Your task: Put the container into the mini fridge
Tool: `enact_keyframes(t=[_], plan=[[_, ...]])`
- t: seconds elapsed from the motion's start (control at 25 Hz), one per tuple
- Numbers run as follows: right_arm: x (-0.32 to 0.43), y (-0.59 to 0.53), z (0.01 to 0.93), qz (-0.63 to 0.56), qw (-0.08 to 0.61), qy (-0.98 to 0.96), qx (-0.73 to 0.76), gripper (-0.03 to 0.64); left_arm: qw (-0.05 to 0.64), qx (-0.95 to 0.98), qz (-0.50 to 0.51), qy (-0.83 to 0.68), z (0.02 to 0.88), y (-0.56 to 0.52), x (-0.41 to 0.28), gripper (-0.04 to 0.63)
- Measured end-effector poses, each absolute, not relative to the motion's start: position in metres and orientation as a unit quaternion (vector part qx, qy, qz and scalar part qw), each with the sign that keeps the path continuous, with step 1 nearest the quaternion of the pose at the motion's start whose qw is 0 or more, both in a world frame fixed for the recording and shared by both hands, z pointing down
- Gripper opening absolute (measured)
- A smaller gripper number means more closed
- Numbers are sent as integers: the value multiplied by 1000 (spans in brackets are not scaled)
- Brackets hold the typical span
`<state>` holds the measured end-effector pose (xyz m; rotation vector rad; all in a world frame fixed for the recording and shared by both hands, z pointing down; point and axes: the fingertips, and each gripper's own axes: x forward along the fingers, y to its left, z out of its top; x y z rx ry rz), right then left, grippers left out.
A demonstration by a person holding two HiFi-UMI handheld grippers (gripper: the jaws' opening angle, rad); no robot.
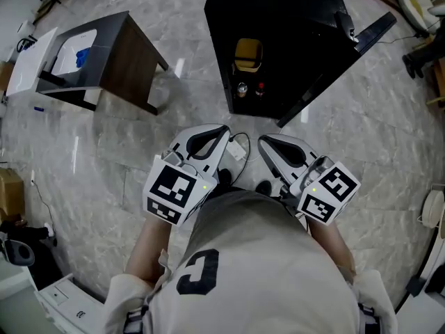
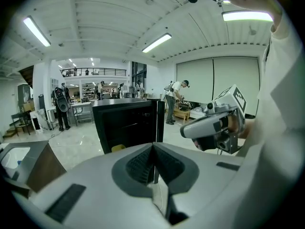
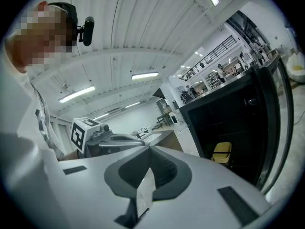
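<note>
The black mini fridge stands on the floor ahead with its door swung open to the right. A yellow container sits inside it, above two small bottles. My left gripper and right gripper are held close to my body, side by side, both shut with nothing between the jaws. In the left gripper view the fridge and container lie beyond the shut left gripper. The right gripper view shows the container past the shut right gripper.
A dark brown side table holding a white tray with a blue item stands at the upper left. A cable runs on the marble floor near my feet. People stand far off in the hall.
</note>
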<state>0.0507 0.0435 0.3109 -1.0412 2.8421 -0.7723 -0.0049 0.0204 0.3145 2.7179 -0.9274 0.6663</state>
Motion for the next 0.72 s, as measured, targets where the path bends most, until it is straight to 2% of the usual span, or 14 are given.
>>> enact_keyframes(t=[0.32,0.72], plan=[[12,34,311,-253,-4,903,-348,29,102,924,211,-302,315,6,-45,57],[14,32,312,-254,-1,897,-362,29,92,929,211,-289,314,-2,-43,57]])
